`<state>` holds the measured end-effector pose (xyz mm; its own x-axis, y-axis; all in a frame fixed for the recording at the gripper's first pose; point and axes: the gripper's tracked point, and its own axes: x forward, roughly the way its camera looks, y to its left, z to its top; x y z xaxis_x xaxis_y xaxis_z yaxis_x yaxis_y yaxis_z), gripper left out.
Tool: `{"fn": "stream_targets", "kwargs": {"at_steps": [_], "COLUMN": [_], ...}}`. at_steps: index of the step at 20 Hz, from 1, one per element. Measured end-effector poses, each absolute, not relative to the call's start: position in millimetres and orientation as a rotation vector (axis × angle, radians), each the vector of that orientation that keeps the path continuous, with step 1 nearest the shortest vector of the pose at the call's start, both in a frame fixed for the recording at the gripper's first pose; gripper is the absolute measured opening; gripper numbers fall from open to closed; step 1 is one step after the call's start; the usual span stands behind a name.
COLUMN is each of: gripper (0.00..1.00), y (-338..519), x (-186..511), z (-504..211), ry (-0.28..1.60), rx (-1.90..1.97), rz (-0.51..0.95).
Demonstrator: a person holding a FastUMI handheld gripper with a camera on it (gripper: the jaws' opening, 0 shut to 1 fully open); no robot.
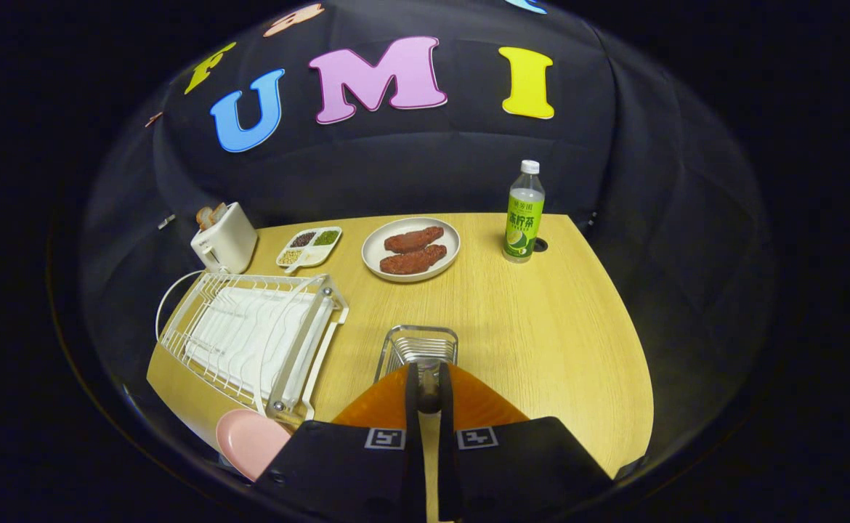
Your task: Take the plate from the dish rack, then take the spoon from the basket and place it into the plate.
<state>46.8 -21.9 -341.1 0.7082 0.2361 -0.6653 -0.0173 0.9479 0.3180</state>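
Between the fingers of your hand-held gripper (428, 396) there is only a narrow slot; they stand nearly pressed together, and a dark slim thing, perhaps the spoon's handle, sits in the slot, though you cannot tell whether they pinch it. Just ahead of the tips stands the wire basket (418, 349) on the counter (541, 327). The pink plate (251, 439) lies close by on your left, at the near end of the dish rack (251, 338), so I judge the coming move runs sideways to the left.
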Motion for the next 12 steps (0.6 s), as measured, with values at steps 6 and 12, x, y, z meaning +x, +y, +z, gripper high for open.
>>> {"fn": "stream_targets", "kwargs": {"at_steps": [6,12], "gripper": [0.11,0.11], "y": [-26.9,-4.1], "x": [42.0,3.8], "z": [-281.3,-209.1], "ry": [0.707,0.657], "rx": [0.277,0.284], "rz": [0.144,0.235]}}
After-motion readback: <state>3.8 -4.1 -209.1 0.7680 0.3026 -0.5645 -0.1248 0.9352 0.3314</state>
